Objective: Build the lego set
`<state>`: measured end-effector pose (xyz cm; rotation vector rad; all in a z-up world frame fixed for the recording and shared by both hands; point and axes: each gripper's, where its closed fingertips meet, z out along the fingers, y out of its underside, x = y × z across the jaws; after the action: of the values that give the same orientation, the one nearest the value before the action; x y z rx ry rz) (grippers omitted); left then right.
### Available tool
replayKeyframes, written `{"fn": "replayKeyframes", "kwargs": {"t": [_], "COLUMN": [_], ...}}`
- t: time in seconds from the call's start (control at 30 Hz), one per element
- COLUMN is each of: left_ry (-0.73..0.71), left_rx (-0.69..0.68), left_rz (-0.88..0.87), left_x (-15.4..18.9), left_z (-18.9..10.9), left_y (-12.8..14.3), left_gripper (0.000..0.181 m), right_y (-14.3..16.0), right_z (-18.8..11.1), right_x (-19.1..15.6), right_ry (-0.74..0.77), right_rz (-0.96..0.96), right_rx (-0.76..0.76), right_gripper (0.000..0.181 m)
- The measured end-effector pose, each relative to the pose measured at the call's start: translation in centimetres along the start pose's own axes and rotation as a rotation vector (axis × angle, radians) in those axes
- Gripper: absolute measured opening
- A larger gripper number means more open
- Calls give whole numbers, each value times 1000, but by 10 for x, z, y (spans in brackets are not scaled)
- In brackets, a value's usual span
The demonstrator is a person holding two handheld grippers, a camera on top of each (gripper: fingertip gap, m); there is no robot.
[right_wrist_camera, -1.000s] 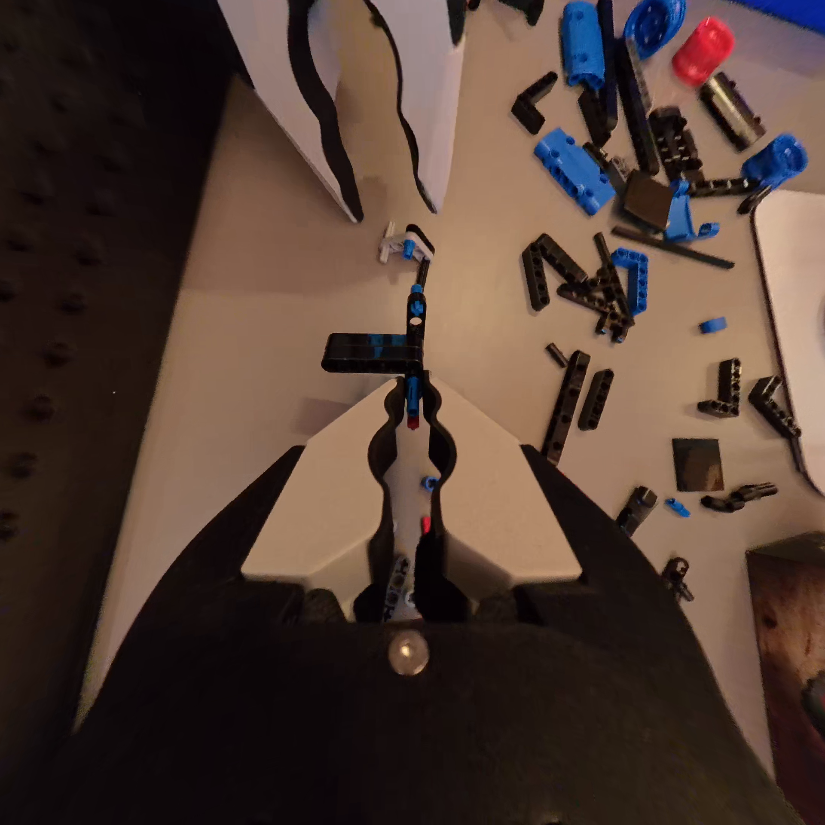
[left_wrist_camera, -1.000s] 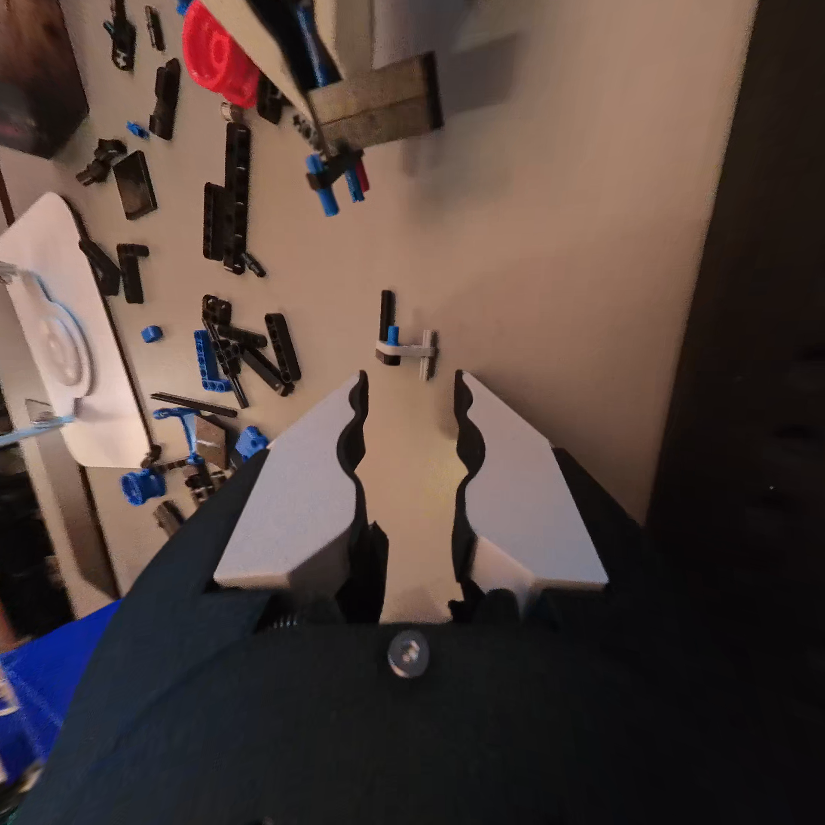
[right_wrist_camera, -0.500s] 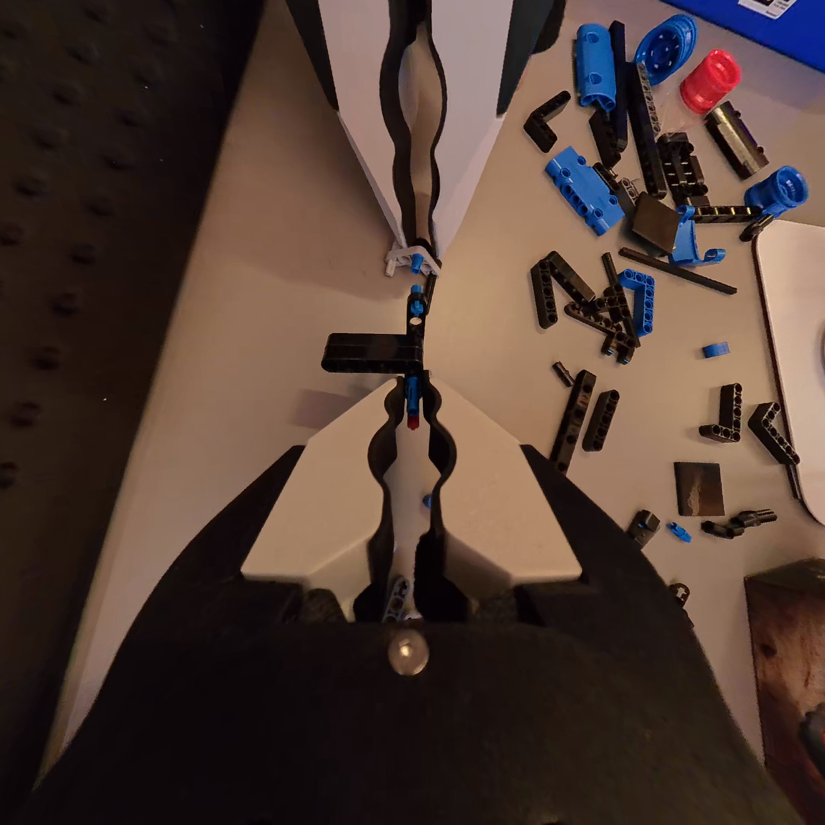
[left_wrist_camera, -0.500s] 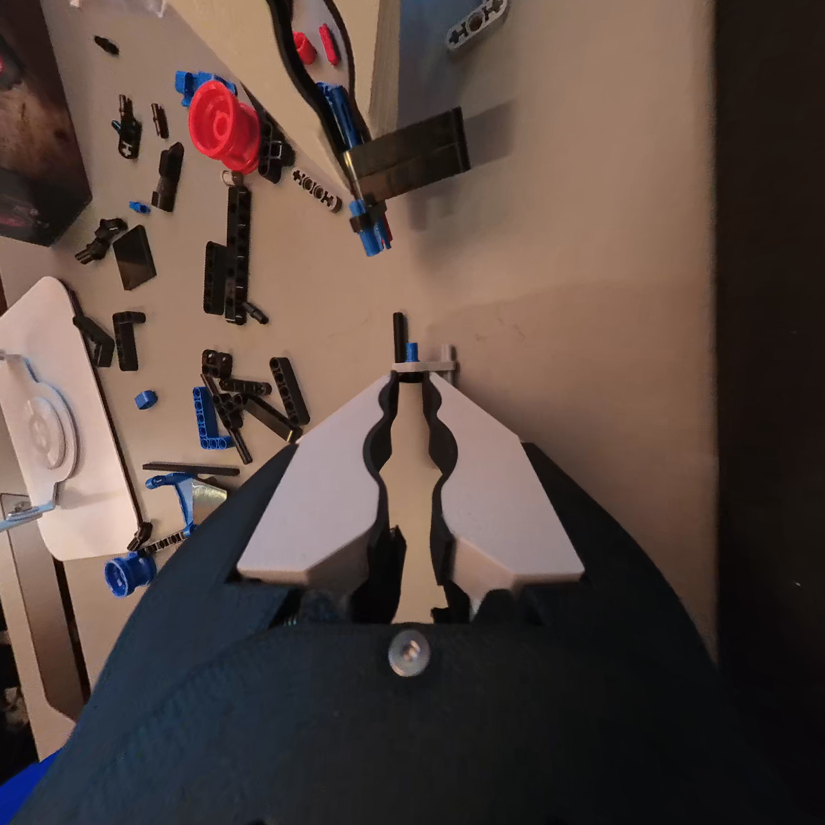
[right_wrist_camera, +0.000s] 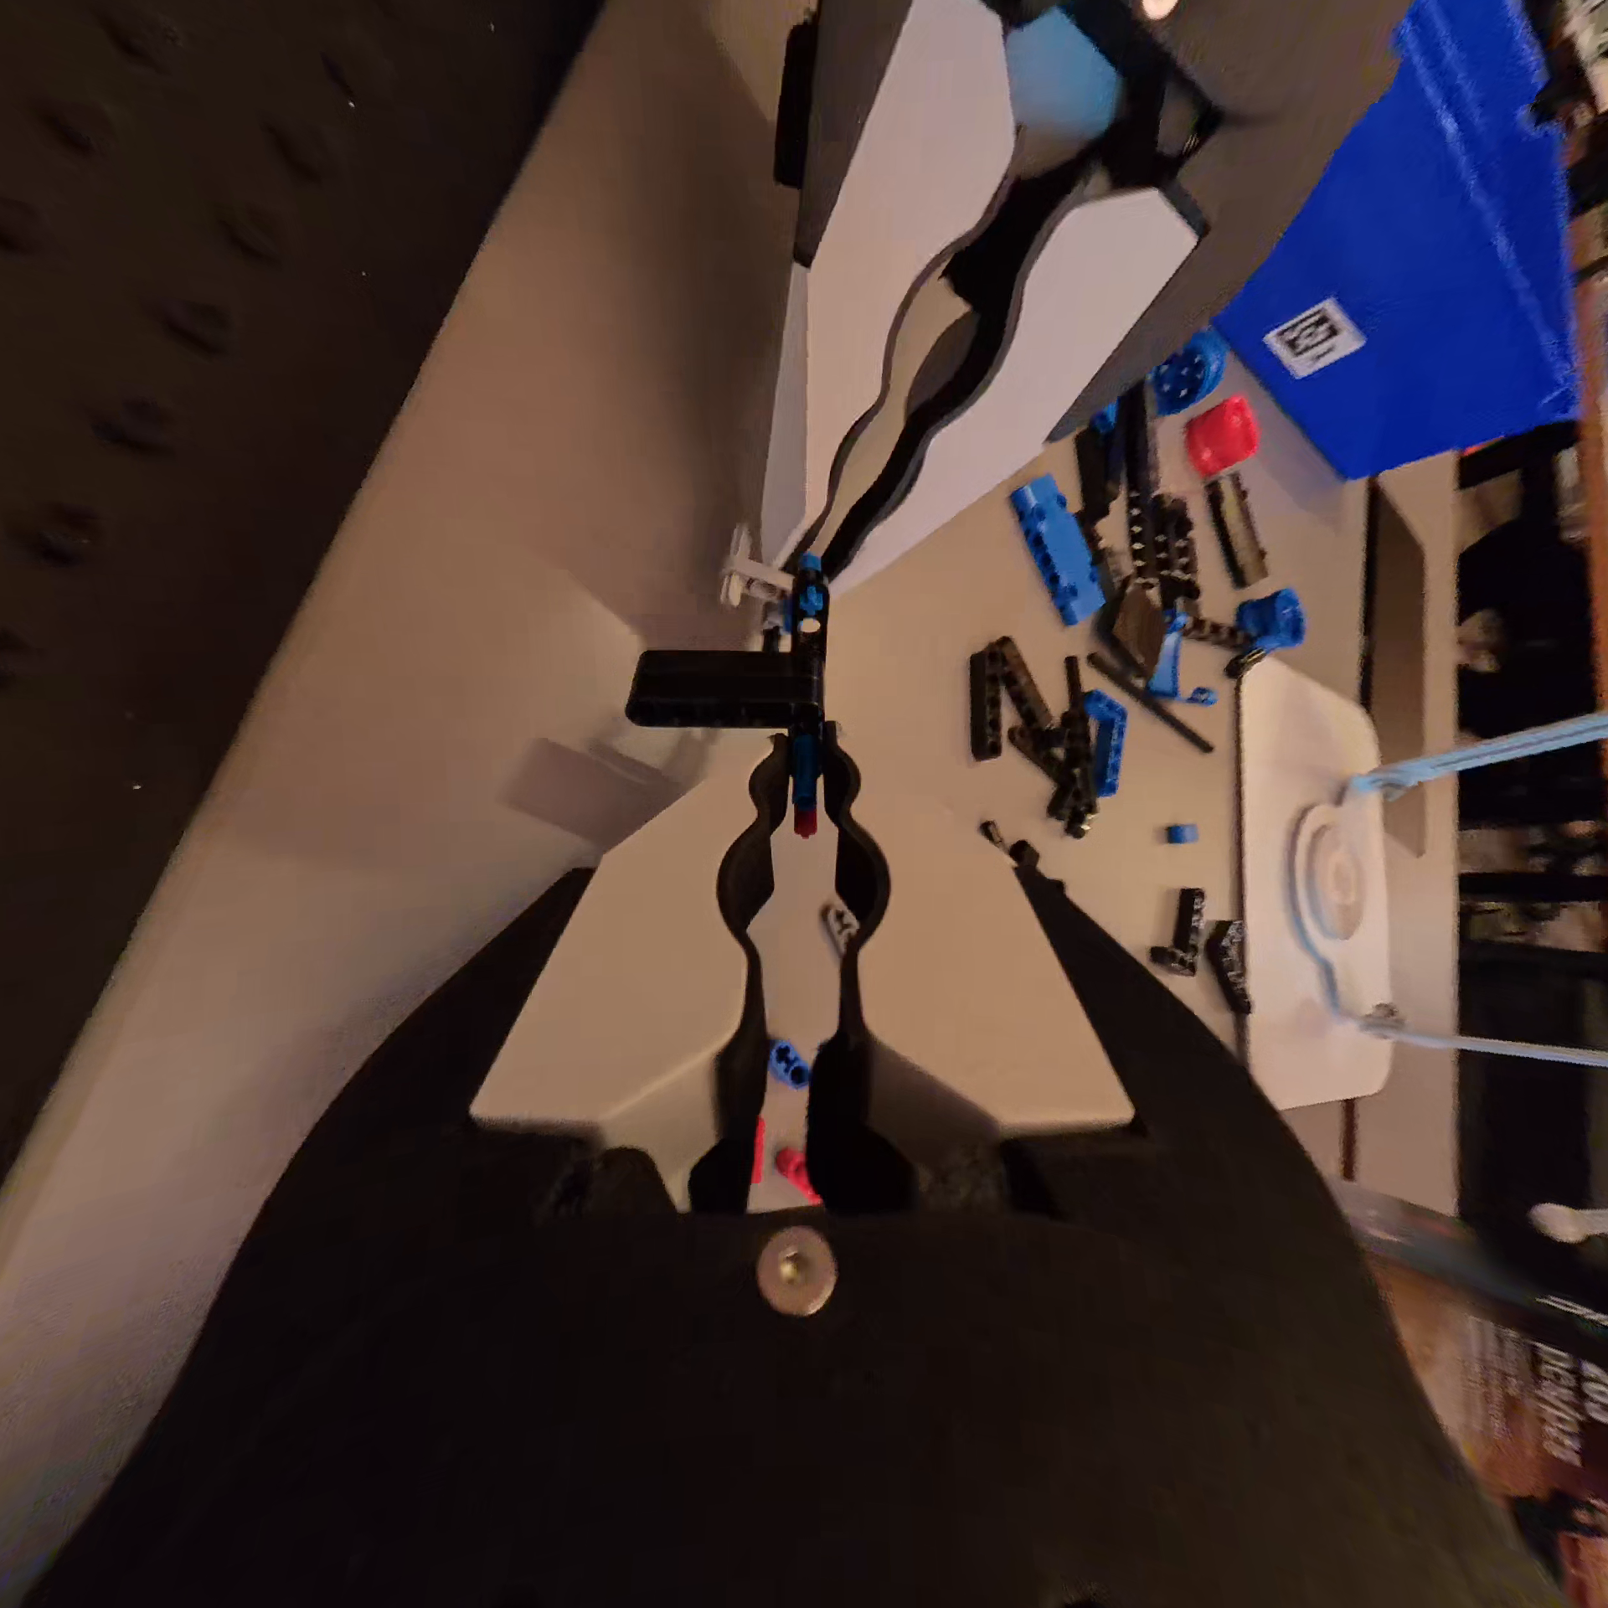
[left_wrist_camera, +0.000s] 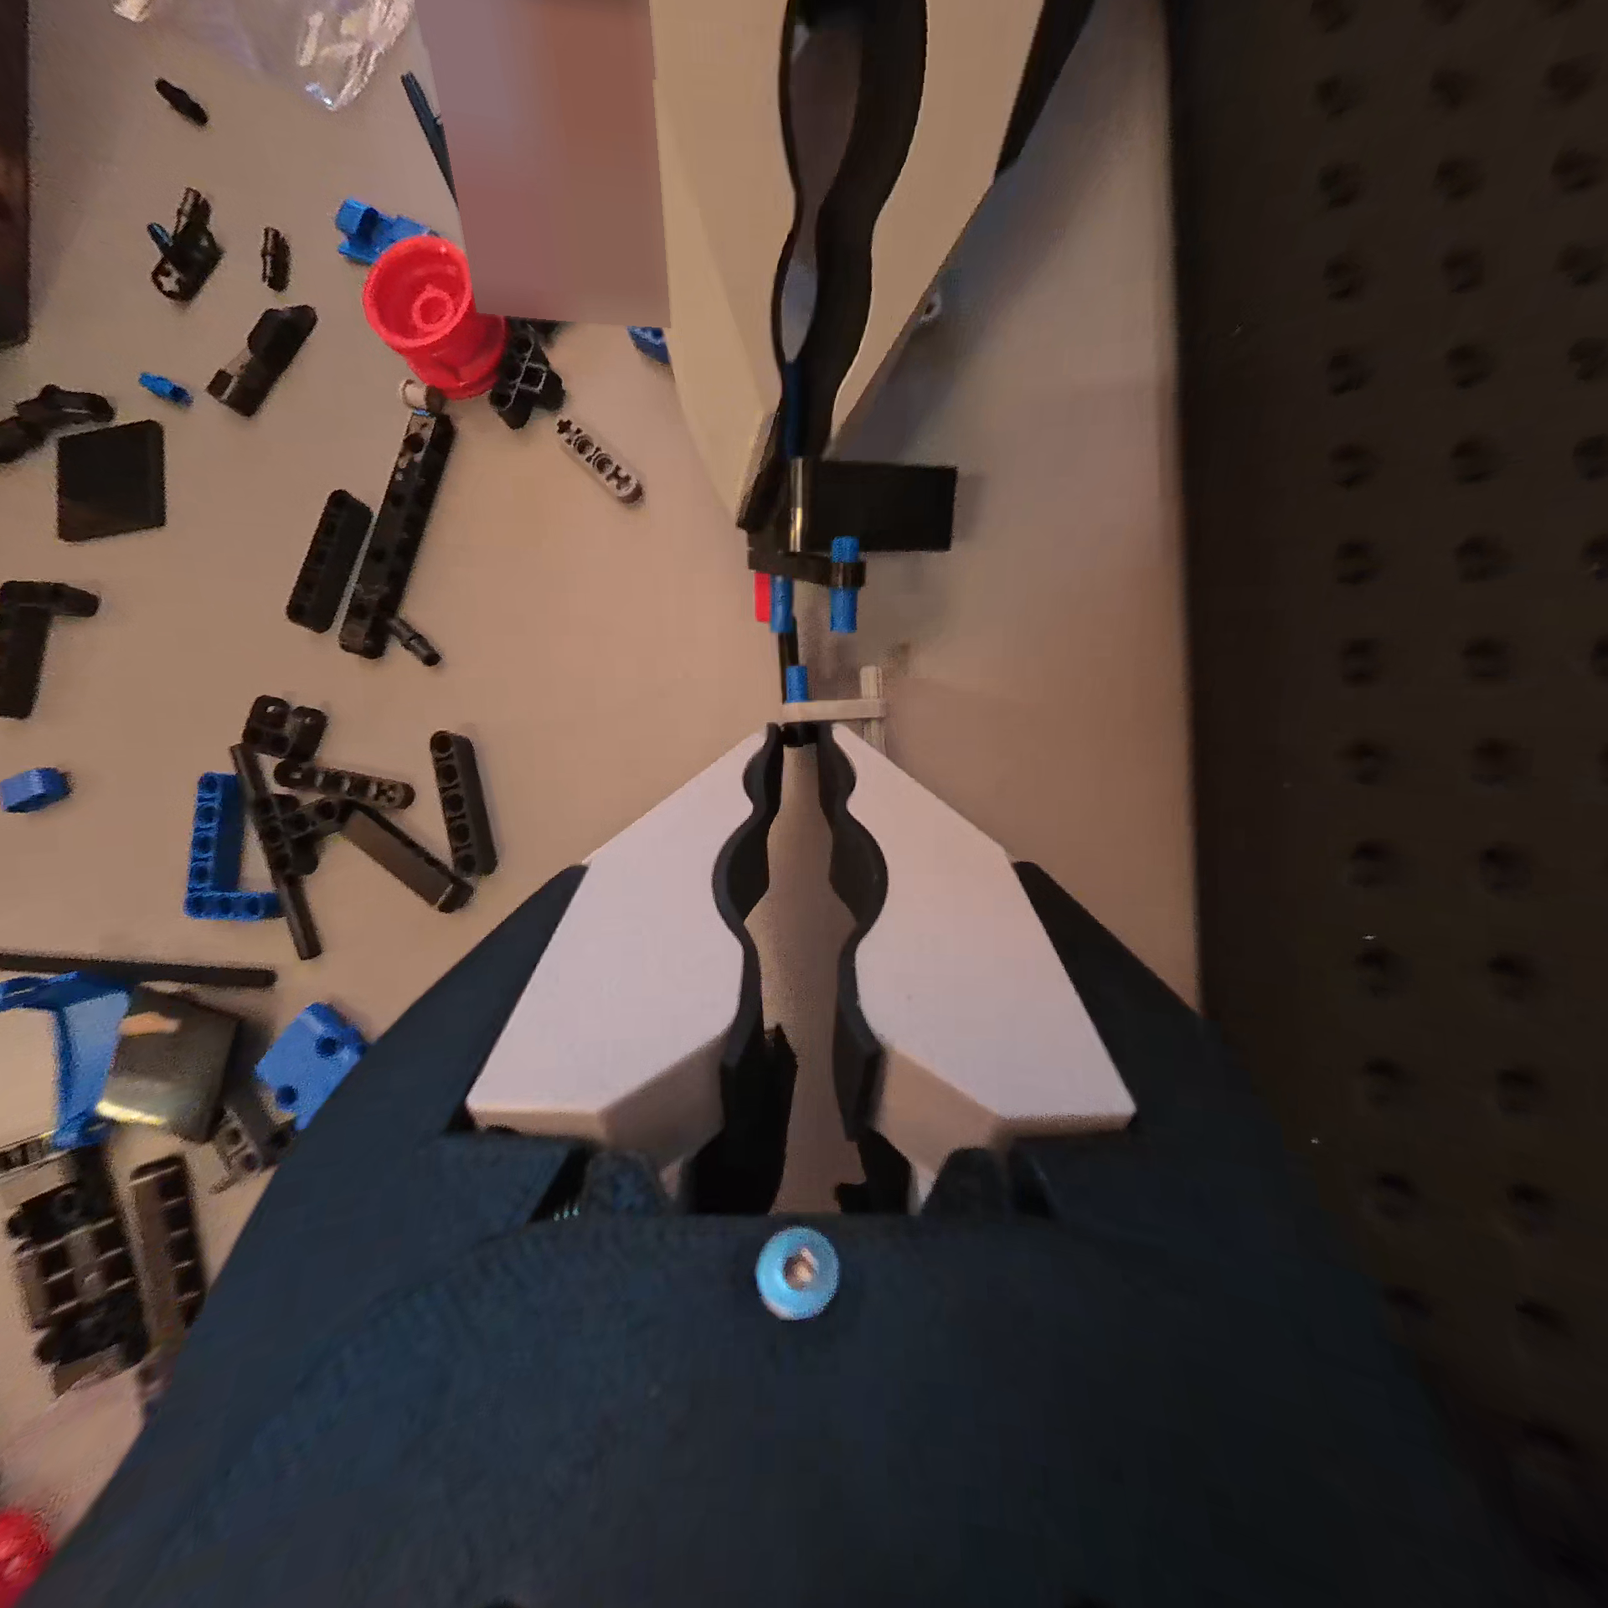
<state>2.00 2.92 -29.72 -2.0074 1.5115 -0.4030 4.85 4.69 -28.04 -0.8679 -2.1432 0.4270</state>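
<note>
The left tongs (left_wrist_camera: pixel 796 740) are closed at the tips on a small piece (left_wrist_camera: pixel 831 709) made of a pale grey bar, a blue pin and a short black part; it sits at the centre of the left wrist view, just above the tips, with the beige table (left_wrist_camera: pixel 1001 783) behind it. The right tongs (right_wrist_camera: pixel 805 757) are closed on a black L-shaped assembly (right_wrist_camera: pixel 722 696) with blue pins and a red end; its flat black arm sticks out to the left at the middle of the right wrist view. In the left wrist view that same assembly (left_wrist_camera: pixel 870 513) hangs from the tips of the right tongs (left_wrist_camera: pixel 779 513) at upper centre, directly above the small piece and very close to it; whether the two touch cannot be told. In the right wrist view the left tongs (right_wrist_camera: pixel 796 566) come down from the top, their tips beside the upper end of the assembly. Loose black and blue parts (left_wrist_camera: pixel 348 818) lie scattered over the left half of the left wrist view, with a red wheel hub (left_wrist_camera: pixel 426 313) at upper left. A blue box (right_wrist_camera: pixel 1410 287) stands at the upper right of the right wrist view.
</note>
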Motion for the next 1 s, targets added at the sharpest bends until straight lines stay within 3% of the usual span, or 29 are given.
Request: {"fn": "replayKeyframes", "kwargs": {"t": [0.37, 0.63, 1.0], "left_ry": [170, 251, 365], "left_rx": [281, 334, 305], "left_rz": [-131, -153, -162], "left_x": [16, 24, 33], "left_z": [-13, -25, -31], "left_y": [-30, -39, -36], "left_gripper": [5, 5, 5], "right_y": [-13, -23, -32], "right_z": [-11, -21, -27], "right_x": [5, -2, -1], "right_ry": [120, 144, 209], "right_rz": [-170, -243, -328], "right_rx": [3, 45, 51], "right_gripper": [5, 5, 5]}}
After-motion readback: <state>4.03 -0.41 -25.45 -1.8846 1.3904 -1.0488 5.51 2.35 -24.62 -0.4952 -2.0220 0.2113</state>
